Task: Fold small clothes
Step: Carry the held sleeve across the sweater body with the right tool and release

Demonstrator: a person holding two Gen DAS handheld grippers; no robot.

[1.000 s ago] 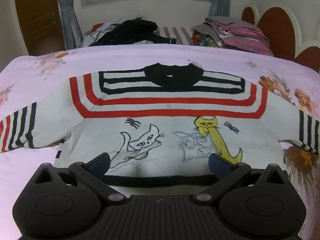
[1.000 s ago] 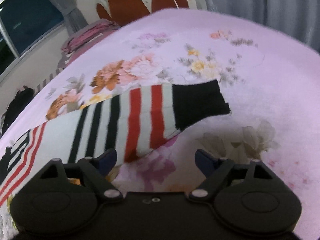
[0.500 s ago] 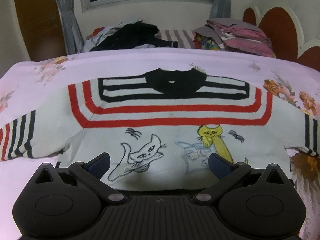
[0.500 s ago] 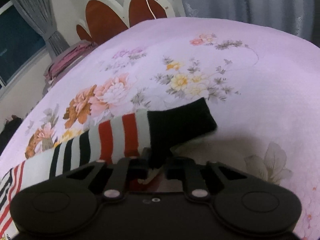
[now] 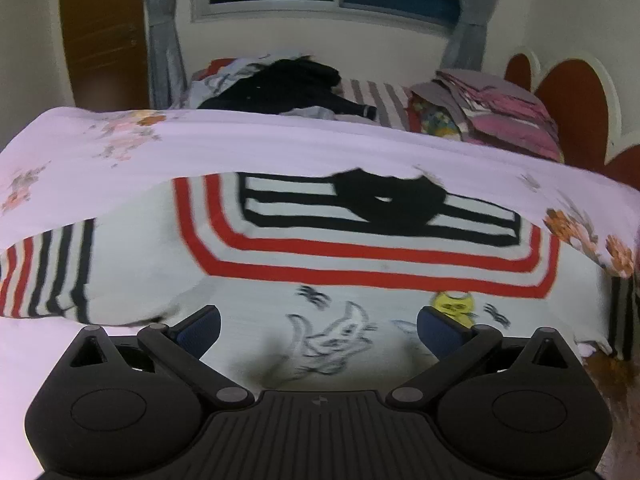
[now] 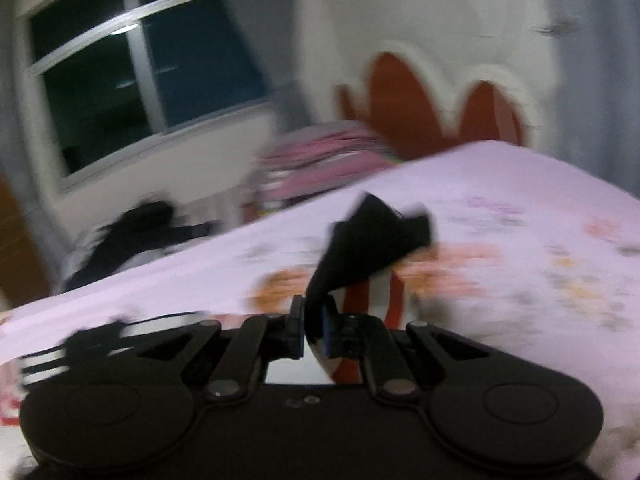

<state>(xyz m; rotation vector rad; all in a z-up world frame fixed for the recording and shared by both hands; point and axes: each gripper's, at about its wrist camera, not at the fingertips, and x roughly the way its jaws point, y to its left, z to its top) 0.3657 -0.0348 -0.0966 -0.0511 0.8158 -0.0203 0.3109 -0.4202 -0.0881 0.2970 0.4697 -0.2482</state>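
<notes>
A small white sweater (image 5: 360,268) with red and black stripes, a black collar and cat drawings lies flat on the pink floral bedspread (image 5: 240,144). My left gripper (image 5: 318,326) is open and empty, low over the sweater's lower front. My right gripper (image 6: 314,334) is shut on the sweater's right sleeve near its black cuff (image 6: 376,240), which it holds lifted above the bed. The right wrist view is blurred by motion.
A heap of dark clothes (image 5: 288,88) and a stack of folded pink and grey clothes (image 5: 492,116) lie at the far side of the bed. The red and white headboard (image 5: 572,96) stands at the right. A window and curtains are behind.
My right gripper closed on the sleeve cuff and has lifted it up and swung toward the sweater's body. My left gripper has moved forward over the sweater, still open.
</notes>
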